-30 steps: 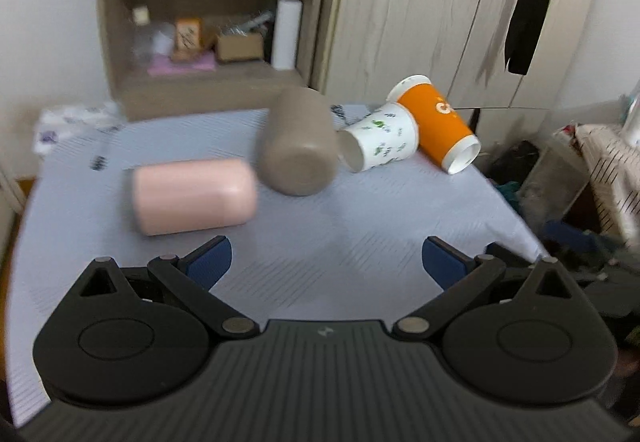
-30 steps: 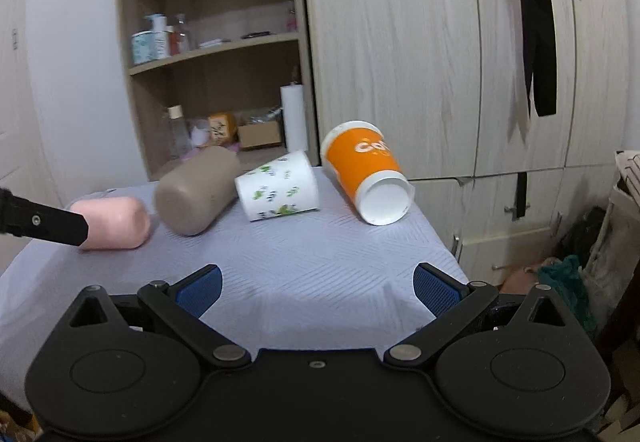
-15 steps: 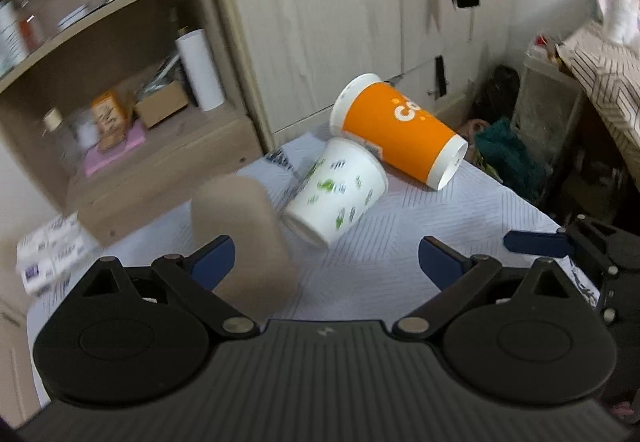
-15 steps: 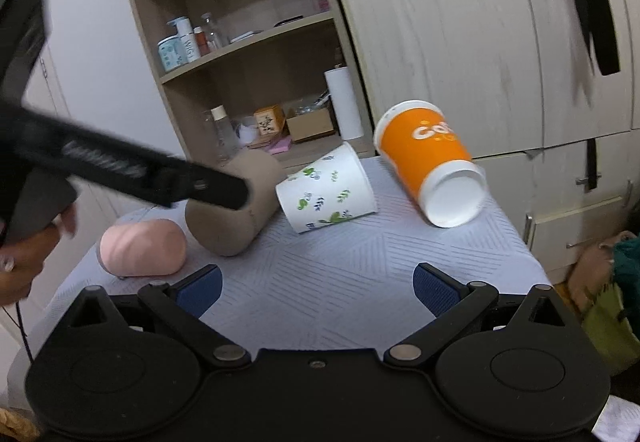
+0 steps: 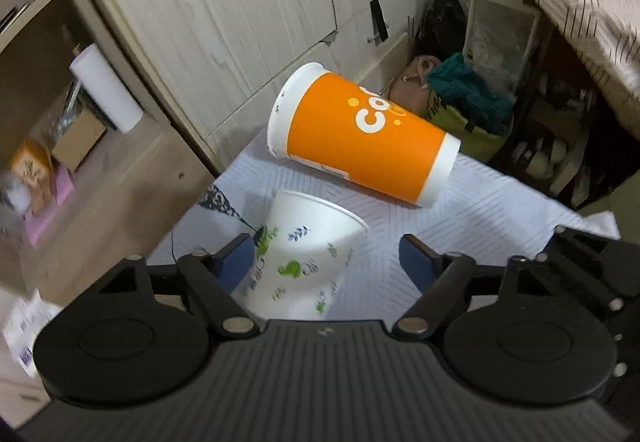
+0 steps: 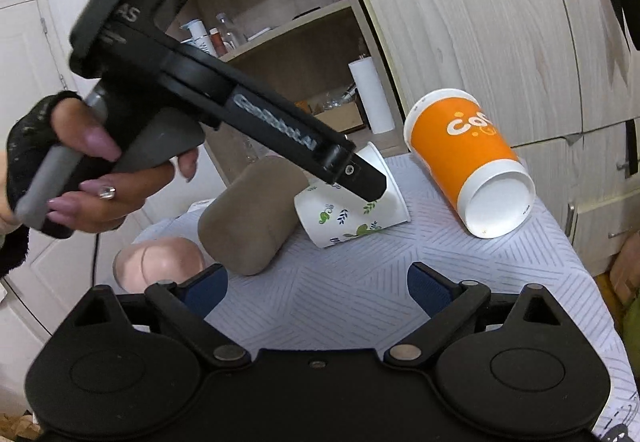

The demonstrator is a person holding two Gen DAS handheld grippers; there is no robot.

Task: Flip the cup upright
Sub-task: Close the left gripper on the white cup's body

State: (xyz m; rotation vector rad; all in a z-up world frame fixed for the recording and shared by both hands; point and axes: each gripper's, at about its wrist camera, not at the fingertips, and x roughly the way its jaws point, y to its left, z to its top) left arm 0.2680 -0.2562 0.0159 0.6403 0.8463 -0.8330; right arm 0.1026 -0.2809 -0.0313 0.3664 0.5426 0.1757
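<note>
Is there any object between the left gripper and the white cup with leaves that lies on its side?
Nothing visible does. The left gripper is open and already at the white leaf-print cup, which lies partly between its fingers. The orange cup lies beyond, and the brown cup lies beside it, not in the path.

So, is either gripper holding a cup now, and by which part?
Neither. The left gripper is open around the leaf-print cup; the right gripper is open, empty.

The left gripper (image 5: 326,260) is swinging over from the pink cup (image 6: 158,262) and closing in, jaws apart, around the leaf-printed cup (image 5: 308,262).
</note>
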